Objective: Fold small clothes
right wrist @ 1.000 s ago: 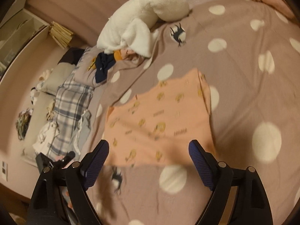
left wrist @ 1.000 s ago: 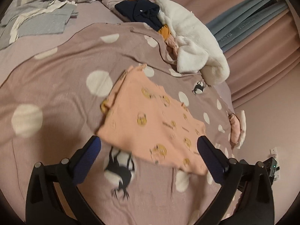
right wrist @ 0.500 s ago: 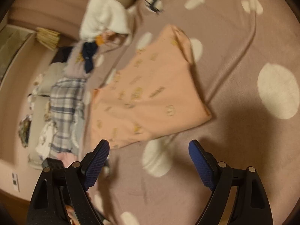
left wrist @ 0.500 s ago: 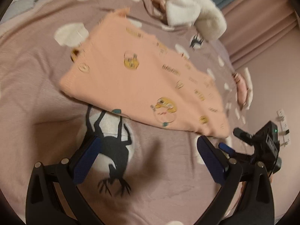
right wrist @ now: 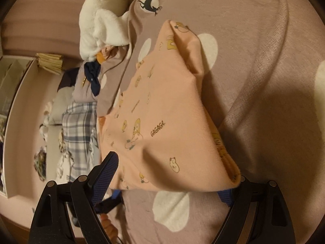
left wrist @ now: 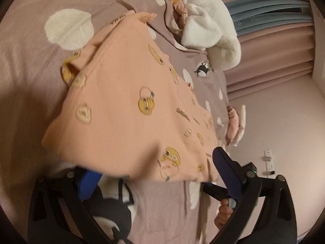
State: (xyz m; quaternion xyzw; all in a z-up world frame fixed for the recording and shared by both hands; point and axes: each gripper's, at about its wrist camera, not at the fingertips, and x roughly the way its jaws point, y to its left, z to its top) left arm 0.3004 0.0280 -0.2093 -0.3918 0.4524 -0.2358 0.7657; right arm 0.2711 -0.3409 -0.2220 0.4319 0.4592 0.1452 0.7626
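A small peach garment (left wrist: 130, 109) with yellow cartoon prints lies on the mauve polka-dot blanket (left wrist: 30, 65). It also shows in the right wrist view (right wrist: 162, 122). My left gripper (left wrist: 156, 172) is open at the garment's near edge, one blue pad under the cloth and the other beside it. My right gripper (right wrist: 168, 181) is open at the opposite near edge, its right pad hidden under the hem. The other gripper shows at lower right in the left wrist view (left wrist: 229, 191).
A white fleece (left wrist: 209, 24) and dark clothes (right wrist: 92, 77) are piled at the blanket's far side. A plaid cloth (right wrist: 79, 130) lies to the left in the right wrist view. Curtains (left wrist: 270, 46) and a wall socket (left wrist: 269, 162) stand beyond the bed.
Both grippers moved forward and down to the garment's near edge. The cloth now drapes over the inner pads; earlier both were well short of it. Jaws stay open.
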